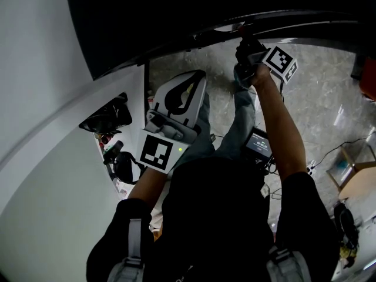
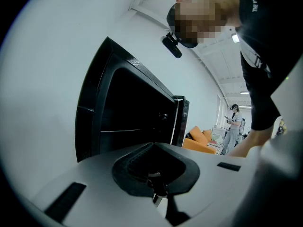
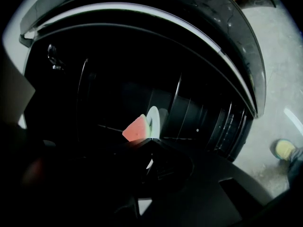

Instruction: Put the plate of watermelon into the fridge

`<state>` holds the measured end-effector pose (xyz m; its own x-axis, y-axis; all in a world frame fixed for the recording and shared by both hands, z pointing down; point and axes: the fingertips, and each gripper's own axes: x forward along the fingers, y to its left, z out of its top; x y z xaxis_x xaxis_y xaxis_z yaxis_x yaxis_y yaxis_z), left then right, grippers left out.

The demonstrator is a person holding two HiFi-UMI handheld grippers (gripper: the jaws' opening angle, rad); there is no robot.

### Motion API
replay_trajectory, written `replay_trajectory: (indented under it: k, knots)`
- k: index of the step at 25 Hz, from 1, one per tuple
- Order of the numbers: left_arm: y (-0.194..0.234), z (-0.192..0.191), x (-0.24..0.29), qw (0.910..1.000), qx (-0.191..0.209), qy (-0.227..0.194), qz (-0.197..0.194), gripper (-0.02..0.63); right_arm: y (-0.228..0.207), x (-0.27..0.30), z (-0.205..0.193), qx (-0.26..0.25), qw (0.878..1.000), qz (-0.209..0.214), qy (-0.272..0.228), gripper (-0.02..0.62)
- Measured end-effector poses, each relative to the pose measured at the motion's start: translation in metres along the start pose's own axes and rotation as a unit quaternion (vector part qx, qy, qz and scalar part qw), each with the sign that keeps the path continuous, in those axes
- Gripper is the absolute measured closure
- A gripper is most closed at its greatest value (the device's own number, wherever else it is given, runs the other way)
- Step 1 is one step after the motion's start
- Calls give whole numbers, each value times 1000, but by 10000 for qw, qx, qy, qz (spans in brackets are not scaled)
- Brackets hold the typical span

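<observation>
Red watermelon (image 3: 136, 129), white plate (image 3: 154, 118), dark fridge (image 3: 203, 108), right gripper (image 3: 150, 144) jaws closed

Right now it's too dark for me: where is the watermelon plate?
Right gripper view, centre: the watermelon plate sits inside the dark fridge, just beyond the right gripper.

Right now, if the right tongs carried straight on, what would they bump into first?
Probably the plate of watermelon inside the fridge, straight beyond the closed right tongs; depth is unclear.
</observation>
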<state>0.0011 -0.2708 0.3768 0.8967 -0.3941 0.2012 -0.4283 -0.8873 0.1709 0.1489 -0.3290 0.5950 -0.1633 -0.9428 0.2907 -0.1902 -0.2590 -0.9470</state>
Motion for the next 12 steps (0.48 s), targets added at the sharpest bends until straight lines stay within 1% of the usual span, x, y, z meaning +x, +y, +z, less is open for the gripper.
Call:
replay_trajectory:
  k: [5, 8, 12]
  knots:
    - [3, 6, -2, 10000, 0, -12, 42, 594, 27, 21, 4, -133, 9994, 313, -18, 581]
    - [3, 7, -4, 10000, 18, 25, 32, 594, 32, 23, 10, -126, 9994, 313, -79, 581]
    - [-1, 15, -6, 9999, 130, 45, -20, 594, 33, 5, 6, -280, 9992, 283, 79, 581]
